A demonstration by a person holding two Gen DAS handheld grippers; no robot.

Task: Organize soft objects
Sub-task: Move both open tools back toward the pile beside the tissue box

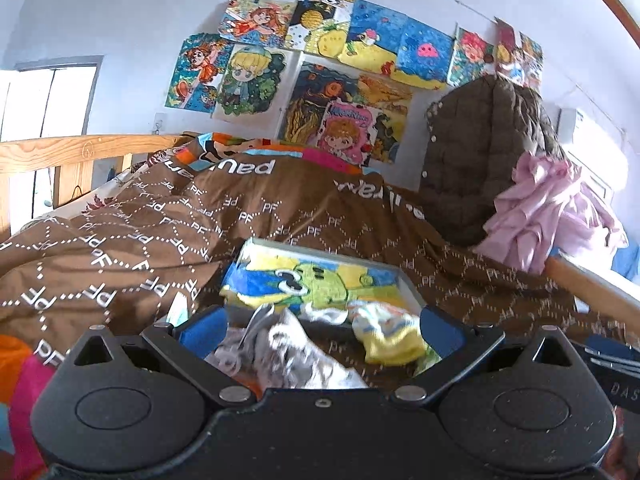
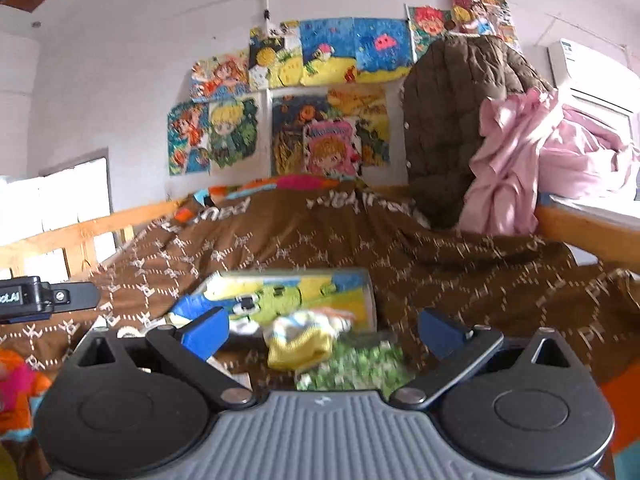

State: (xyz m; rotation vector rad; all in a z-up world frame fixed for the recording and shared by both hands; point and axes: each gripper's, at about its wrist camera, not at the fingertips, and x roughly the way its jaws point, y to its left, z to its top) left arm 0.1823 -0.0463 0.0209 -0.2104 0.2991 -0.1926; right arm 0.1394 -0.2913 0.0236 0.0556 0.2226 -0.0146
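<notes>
A shallow box with a cartoon picture inside lies on the brown quilt, also in the right wrist view. A yellow-and-white striped sock rests at its near edge. A grey-and-white cloth lies between the fingers of my left gripper, which stands open just above it. A green patterned cloth lies under my right gripper, open too, with the yellow sock between its fingers. The left gripper's body shows at the right view's left edge.
The brown quilt covers a bed with a wooden rail. A dark quilted jacket and pink cloth hang at the right by the bed's wooden edge. Drawings cover the wall. Orange and pink fabric lies at the lower left.
</notes>
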